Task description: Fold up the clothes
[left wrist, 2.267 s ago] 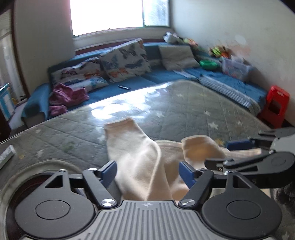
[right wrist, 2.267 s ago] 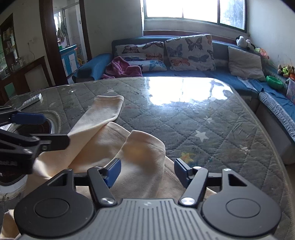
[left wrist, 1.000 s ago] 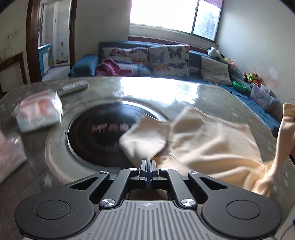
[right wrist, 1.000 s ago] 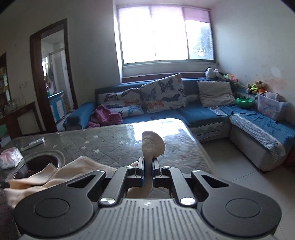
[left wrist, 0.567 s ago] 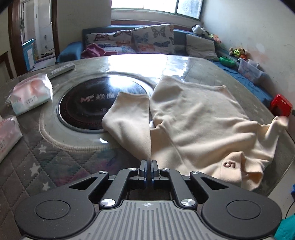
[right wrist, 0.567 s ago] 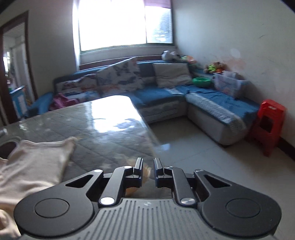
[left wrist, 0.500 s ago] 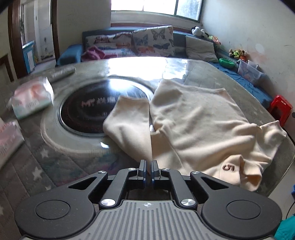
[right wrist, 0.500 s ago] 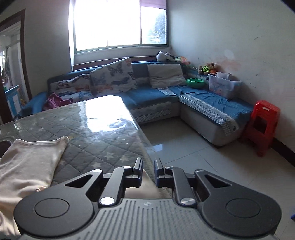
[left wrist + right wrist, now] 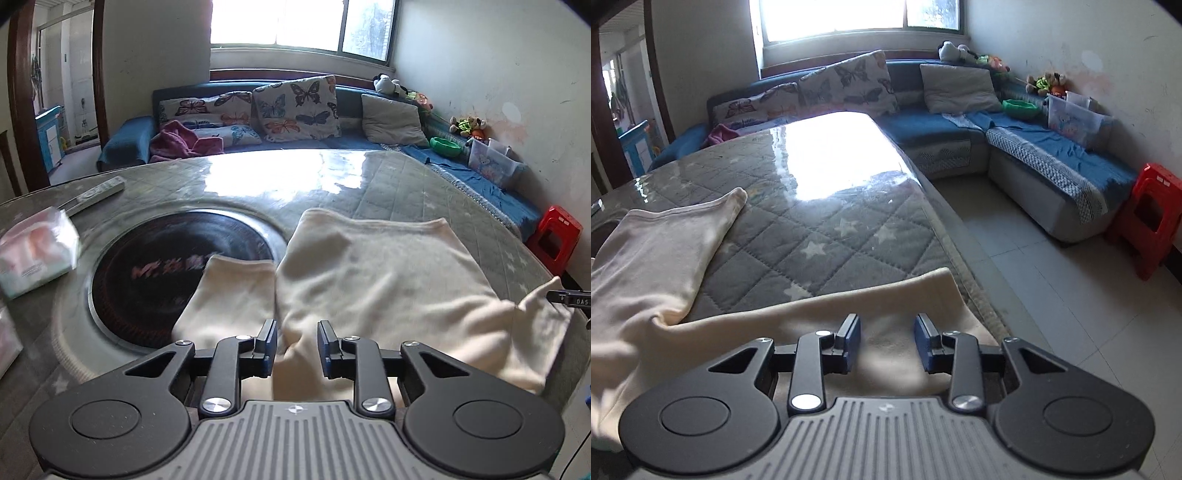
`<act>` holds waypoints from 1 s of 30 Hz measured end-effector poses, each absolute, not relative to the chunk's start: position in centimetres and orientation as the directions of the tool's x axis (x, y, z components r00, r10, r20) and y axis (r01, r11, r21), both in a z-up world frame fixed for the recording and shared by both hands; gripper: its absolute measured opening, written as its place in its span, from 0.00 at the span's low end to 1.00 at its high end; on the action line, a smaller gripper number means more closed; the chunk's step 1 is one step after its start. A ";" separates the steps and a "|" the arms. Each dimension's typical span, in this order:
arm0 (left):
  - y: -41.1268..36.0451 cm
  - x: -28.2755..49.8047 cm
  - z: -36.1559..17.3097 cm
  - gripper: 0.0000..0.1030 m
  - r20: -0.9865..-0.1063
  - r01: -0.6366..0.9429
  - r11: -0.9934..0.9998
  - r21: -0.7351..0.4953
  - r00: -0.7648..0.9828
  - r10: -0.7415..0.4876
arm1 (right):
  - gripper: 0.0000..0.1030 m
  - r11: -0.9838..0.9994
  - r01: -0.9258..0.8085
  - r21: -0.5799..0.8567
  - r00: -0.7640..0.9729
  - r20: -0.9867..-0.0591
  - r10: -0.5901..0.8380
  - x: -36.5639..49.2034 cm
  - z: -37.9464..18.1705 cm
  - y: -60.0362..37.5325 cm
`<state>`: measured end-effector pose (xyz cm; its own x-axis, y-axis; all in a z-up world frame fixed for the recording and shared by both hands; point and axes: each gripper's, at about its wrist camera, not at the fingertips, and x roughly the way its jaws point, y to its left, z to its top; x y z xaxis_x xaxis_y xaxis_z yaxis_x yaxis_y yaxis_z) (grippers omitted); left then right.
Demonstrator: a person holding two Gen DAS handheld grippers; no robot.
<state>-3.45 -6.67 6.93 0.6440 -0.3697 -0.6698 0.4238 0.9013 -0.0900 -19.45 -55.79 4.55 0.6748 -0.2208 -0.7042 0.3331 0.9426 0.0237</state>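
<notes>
A cream long-sleeved top [image 9: 384,280] lies spread flat on the quilted table [image 9: 399,184]. One sleeve [image 9: 229,295] lies on the left over the dark round inset. My left gripper [image 9: 297,341] is open, just above the garment's near edge, holding nothing. In the right wrist view the other sleeve [image 9: 849,314] stretches across to the table's right edge. My right gripper [image 9: 886,341] is open over that sleeve, and the body of the top [image 9: 653,258] lies to its left.
A dark round inset [image 9: 155,273] sits in the table at left. A tissue pack [image 9: 33,254] and a remote [image 9: 99,192] lie at far left. A blue sofa [image 9: 1052,173] and a red stool [image 9: 1148,218] stand beyond the table's right edge.
Both grippers were shut on the top and pulled it out flat. Both have now opened and let the cloth go; it rests on the table.
</notes>
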 end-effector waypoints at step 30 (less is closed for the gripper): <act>-16.4 6.1 4.0 0.05 -0.617 0.524 0.849 -0.077 0.644 -0.453 | 0.31 0.998 -0.047 -0.041 0.740 -0.672 0.007 -3.2 8.6 -47.2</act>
<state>6.09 -16.40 4.01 0.6438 -0.4529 -0.6168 0.5236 0.8485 -0.0765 -3.16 -47.16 8.63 0.7402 0.0068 -0.6723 -0.0468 0.9980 -0.0414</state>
